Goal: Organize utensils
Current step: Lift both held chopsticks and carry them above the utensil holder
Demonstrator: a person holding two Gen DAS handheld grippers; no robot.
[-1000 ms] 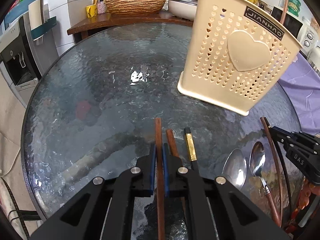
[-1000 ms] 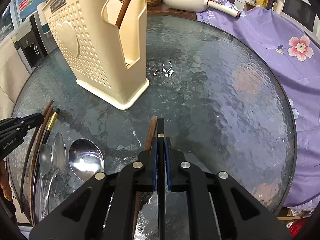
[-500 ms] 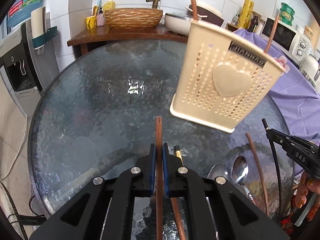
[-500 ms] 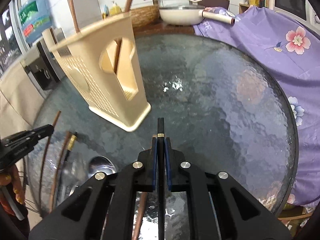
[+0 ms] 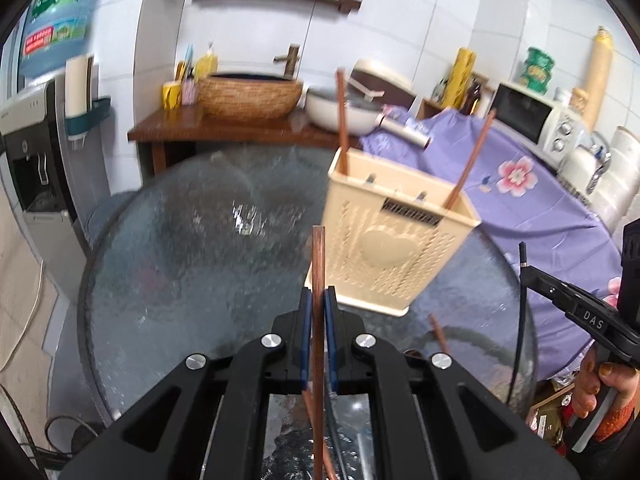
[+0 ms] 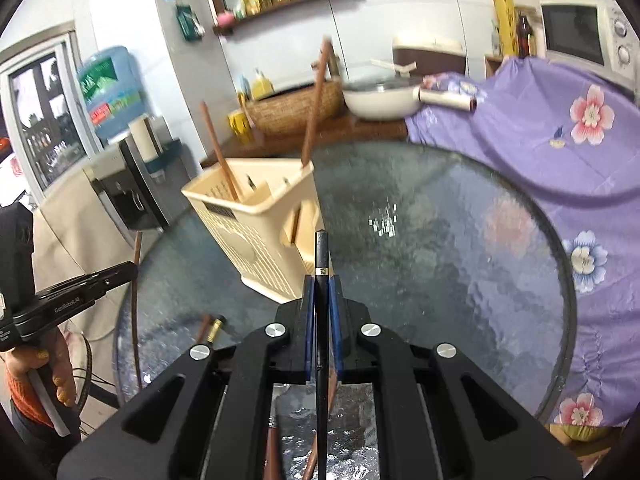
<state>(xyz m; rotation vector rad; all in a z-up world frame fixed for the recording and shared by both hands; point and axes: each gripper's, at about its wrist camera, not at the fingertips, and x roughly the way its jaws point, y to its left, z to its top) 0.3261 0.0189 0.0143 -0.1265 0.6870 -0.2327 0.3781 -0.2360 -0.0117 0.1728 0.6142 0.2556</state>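
Left wrist view: left claw (image 5: 319, 308) clamped on brown chopstick (image 5: 318, 264); right claw (image 6: 321, 296) on black chopstick (image 6: 321, 252), near cream holder (image 6: 256, 220).

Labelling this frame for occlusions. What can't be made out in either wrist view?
- Lower ends of the brown chopstick and black chopstick: hidden by each gripper's own body.
- Utensils left on the glass table: mostly behind the gripper bodies in both views; count unclear.
- Inside of the cream holder: left view shows only its perforated front wall; right view only the top.
- Holder's label: motion-blurred, unreadable.
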